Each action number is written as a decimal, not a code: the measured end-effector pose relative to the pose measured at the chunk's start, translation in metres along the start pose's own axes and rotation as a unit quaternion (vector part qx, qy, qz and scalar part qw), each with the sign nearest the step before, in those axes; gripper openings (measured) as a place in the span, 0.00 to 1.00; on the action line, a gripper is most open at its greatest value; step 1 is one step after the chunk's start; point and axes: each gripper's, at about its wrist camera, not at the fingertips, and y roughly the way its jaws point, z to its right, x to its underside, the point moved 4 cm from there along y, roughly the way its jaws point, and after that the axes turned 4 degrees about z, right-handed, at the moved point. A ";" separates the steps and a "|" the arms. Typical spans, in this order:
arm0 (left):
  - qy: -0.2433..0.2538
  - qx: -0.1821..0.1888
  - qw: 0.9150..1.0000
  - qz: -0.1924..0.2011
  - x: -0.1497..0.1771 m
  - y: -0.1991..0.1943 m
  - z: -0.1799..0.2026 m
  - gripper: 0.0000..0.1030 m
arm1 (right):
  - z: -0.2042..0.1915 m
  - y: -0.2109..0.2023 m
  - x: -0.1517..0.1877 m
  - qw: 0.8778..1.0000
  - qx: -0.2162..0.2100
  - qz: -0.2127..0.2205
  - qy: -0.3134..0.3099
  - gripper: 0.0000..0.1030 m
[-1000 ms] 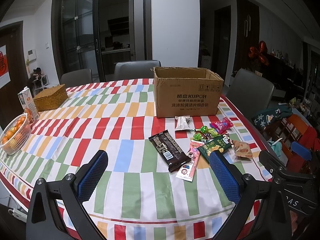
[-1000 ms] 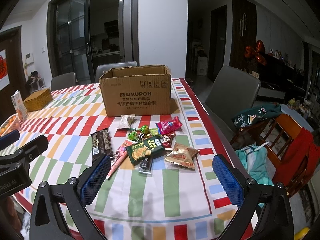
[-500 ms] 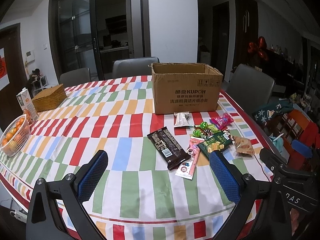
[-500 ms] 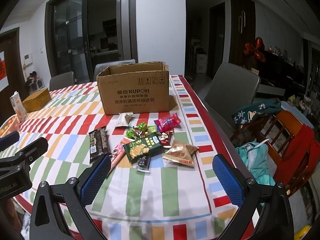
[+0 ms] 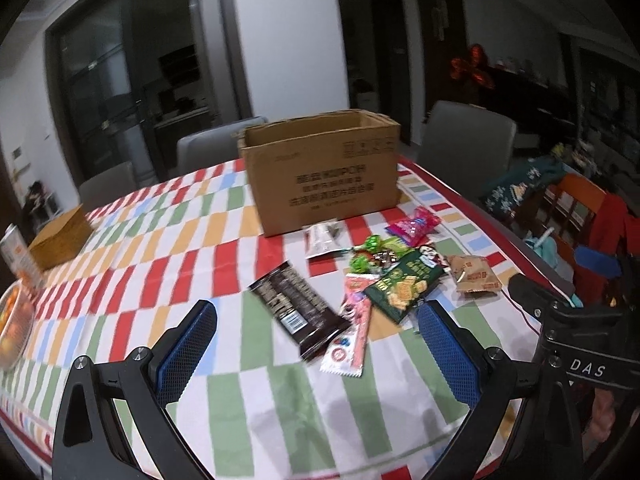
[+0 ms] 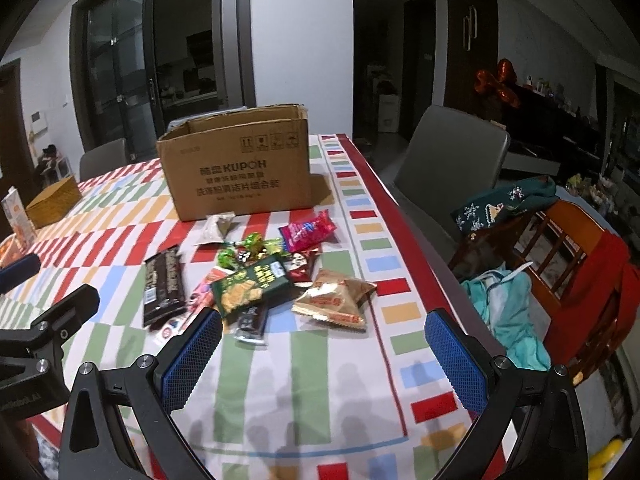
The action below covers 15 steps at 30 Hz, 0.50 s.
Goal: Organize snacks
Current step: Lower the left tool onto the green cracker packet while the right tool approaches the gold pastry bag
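Hovering with both the left gripper and right gripper wide and empty, you are risking snagging 2 overlapping packets at once, missing the box.

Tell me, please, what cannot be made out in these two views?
- Box interior: both views, hidden behind its front wall.
- Fruit bowl: left view, cut by the frame edge.
- Box print: left view, motion-blurred.
- Small dark packet: right view, partly under the green packet.
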 end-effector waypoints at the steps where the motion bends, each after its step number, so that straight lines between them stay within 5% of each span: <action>1: 0.006 0.005 1.000 0.002 -0.001 0.005 0.003 0.97 | 0.002 0.004 -0.001 1.000 0.001 0.000 -0.002 1.00; 15: 0.092 0.087 0.991 -0.032 -0.004 0.082 0.044 0.84 | 0.011 0.060 -0.015 1.000 0.008 -0.020 -0.012 1.00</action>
